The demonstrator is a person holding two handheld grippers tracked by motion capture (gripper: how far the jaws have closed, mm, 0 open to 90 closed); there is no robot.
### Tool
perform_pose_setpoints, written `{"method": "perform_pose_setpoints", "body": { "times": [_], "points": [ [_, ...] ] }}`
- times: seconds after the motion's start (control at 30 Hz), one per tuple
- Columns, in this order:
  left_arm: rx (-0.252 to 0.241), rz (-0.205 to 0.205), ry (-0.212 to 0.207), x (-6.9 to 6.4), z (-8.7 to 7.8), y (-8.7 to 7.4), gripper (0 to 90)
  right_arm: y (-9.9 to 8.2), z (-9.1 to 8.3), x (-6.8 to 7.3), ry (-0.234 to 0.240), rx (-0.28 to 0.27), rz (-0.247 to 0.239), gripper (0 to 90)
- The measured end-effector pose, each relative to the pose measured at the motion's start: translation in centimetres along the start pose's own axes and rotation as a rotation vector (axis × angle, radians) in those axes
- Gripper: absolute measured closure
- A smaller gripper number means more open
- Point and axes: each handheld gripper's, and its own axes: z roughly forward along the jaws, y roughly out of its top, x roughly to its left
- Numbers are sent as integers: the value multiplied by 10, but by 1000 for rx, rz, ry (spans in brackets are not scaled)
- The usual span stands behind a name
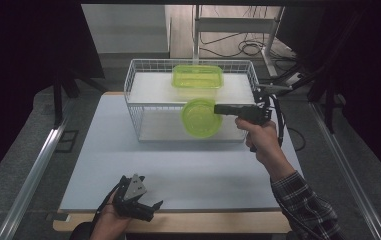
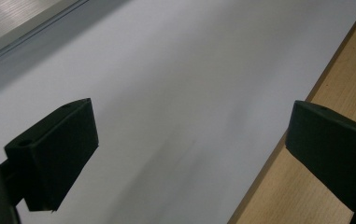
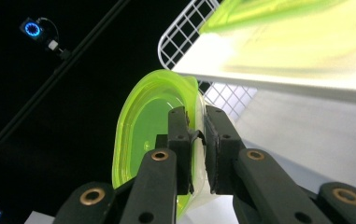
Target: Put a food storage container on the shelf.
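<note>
The round bowl [image 1: 201,118], bright green and see-through, was near the middle of the high view, held up on its edge in front of the basket [image 1: 139,80], with its open side turned toward the camera. In the right gripper view the bowl [image 3: 147,135] stood in the centre, and its rim sat between the two fingers [image 3: 179,140], which were closed almost together and pressed on the wall of the bowl from both sides. The right gripper [image 1: 223,109] came to the bowl from the right side of the high view and pointed level toward the left.

A second, rectangular green box [image 1: 197,76] lay on the upper shelf of the white wire basket, above the bowl in the frame and apart from it. The basket stood on the far part of the desk [image 1: 128,165], in the upper middle of the frame.

The left gripper [image 1: 145,205] was at the lower left of the high view, at the near edge of the desk, well apart from the bowl. In the left gripper view its fingers [image 2: 59,149] stood wide open with nothing between them, above the grey desk surface and its wooden edge.
</note>
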Motion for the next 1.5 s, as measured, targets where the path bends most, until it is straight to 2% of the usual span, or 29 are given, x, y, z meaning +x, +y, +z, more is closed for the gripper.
{"method": "perform_pose_setpoints", "body": {
  "times": [0.3, 0.83, 1.17, 1.37, 1.5],
  "points": [
    [2, 3, -2, 0, 0, 0, 27, 25, -1, 9, 14, -56, 6, 818],
    [1, 0, -2, 0, -1, 0, 27, 62, 3, 12, -40, -145, 6, 818],
    [-12, -14, -3, 2, -2, 0, 27, 86, 16, 17, -125, -203, -15, 818],
    [-30, -37, -8, 4, -4, 0, 25, 96, 25, 12, -189, -221, -17, 817],
    [-30, -39, -9, 4, -4, 0, 25, 100, 29, 8, -212, -229, -7, 817]
  ]
}}
